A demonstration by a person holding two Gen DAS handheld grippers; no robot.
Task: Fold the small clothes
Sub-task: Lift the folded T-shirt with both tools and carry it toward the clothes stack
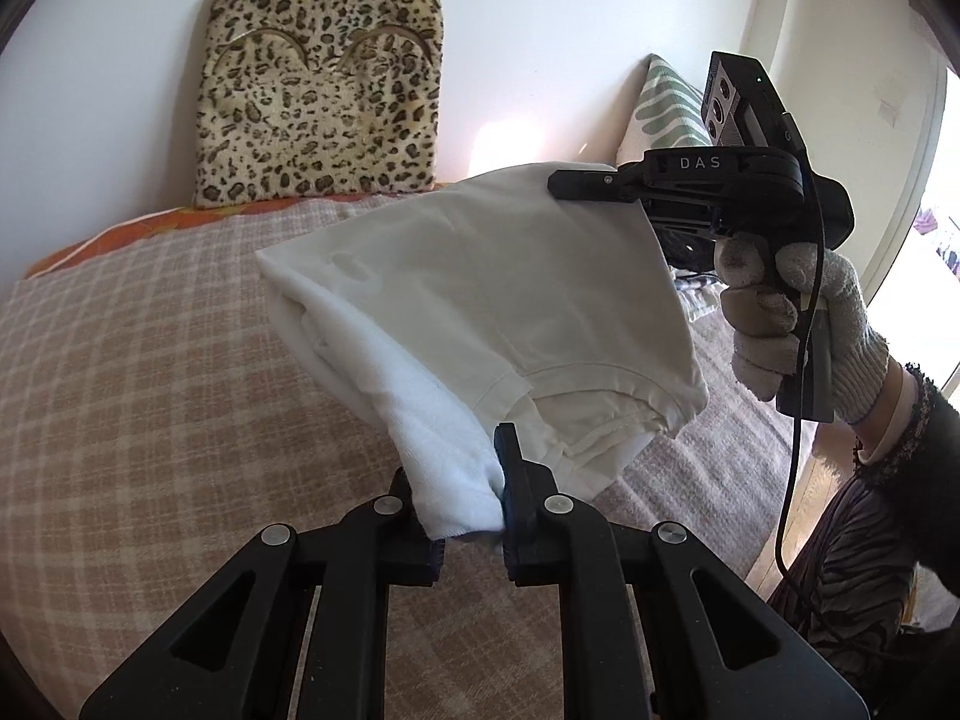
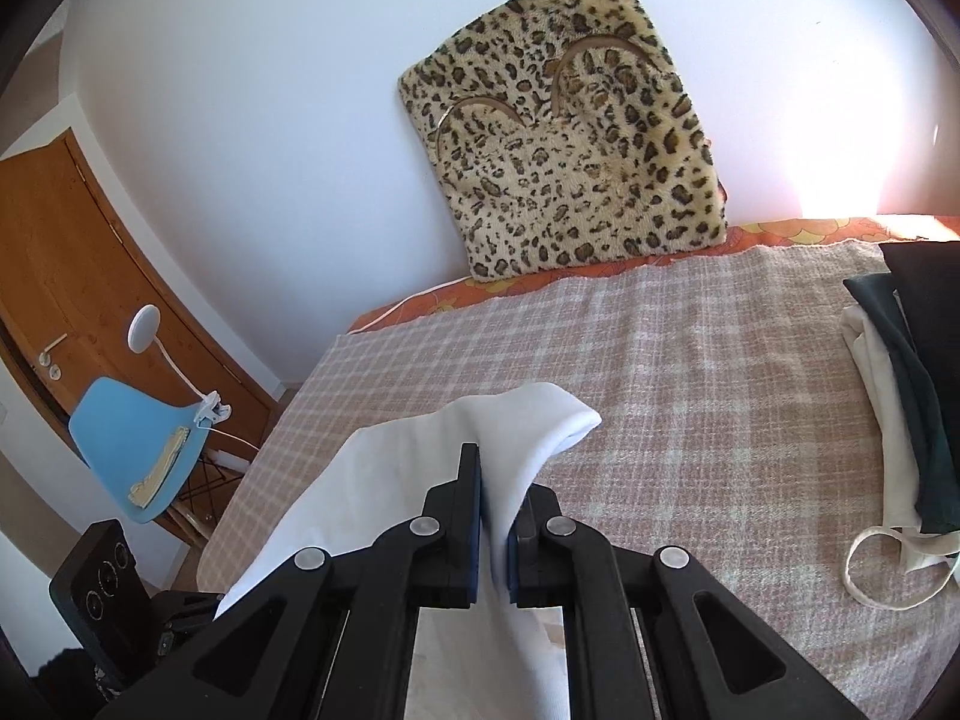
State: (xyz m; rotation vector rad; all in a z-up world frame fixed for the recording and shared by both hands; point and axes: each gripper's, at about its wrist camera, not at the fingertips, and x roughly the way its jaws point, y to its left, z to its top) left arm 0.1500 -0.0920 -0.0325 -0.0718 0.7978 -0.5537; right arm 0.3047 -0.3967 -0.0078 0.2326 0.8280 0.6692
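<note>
A small white garment (image 1: 468, 312) hangs in the air above the checked bedspread (image 1: 150, 390), stretched between both grippers. My left gripper (image 1: 474, 498) is shut on its lower bunched corner. In the left wrist view my right gripper (image 1: 561, 186), held by a gloved hand (image 1: 798, 312), pinches the garment's upper right corner. In the right wrist view the same gripper (image 2: 495, 516) is shut on a fold of the white garment (image 2: 420, 468), which drapes to the left over its fingers.
A leopard-print cushion (image 1: 318, 90) leans on the wall behind the bed. A pile of dark and cream clothes (image 2: 900, 396) lies at the bed's right edge. A blue chair (image 2: 138, 456) and wooden door (image 2: 72, 252) stand off the bed's left side.
</note>
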